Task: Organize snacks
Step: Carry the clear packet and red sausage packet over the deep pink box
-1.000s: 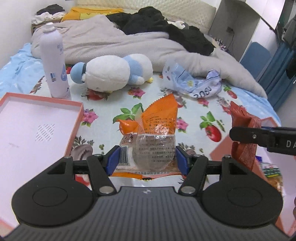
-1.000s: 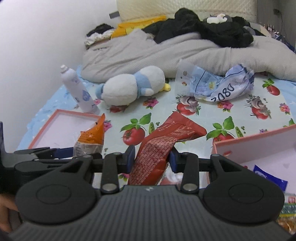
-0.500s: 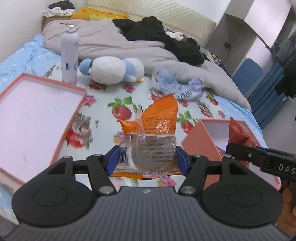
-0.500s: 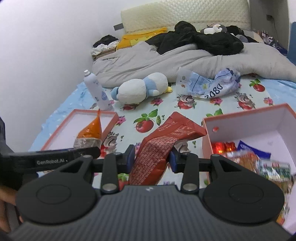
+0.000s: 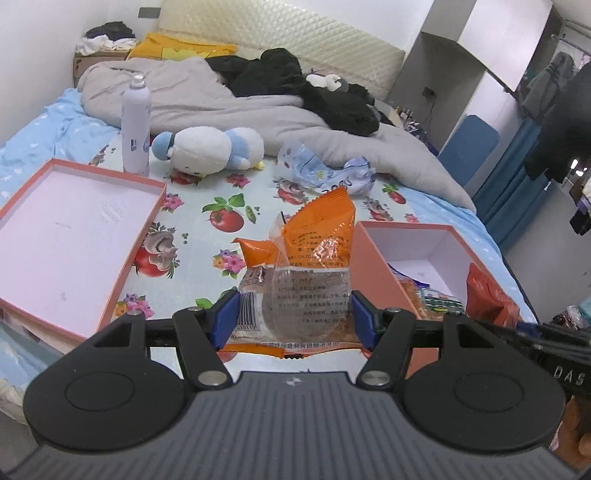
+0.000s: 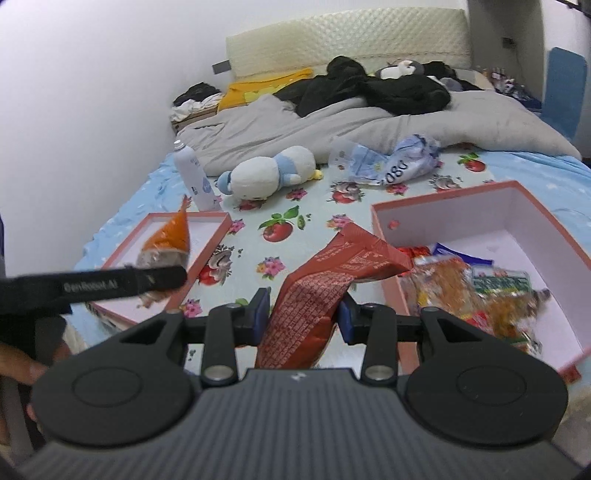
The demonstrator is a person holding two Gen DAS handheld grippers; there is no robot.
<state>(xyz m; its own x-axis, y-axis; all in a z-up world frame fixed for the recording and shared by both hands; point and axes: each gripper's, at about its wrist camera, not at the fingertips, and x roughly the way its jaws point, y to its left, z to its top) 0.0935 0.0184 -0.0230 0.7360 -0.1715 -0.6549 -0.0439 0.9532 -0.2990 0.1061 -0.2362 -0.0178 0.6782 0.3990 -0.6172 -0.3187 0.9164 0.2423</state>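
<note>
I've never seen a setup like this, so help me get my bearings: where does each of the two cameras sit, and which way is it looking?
Left wrist view: sits on the left gripper, looking along its fingers up the bed; the orange snack packet is clamped between its pads, with the right gripper's finger at the right edge.
Right wrist view: sits on the right gripper, facing the same way, shut on the red snack packet; the left gripper's finger and a hand show at left.
Both share the plush penguin, the spray bottle, the box lid and the snack box.

Home bedroom: bed (image 5: 55,122) w/ padded headboard (image 5: 280,33), rumpled grey duvet (image 5: 207,99), plush toy (image 5: 207,149), clothes heap (image 6: 373,86), wardrobe (image 5: 476,55) at side.
</note>
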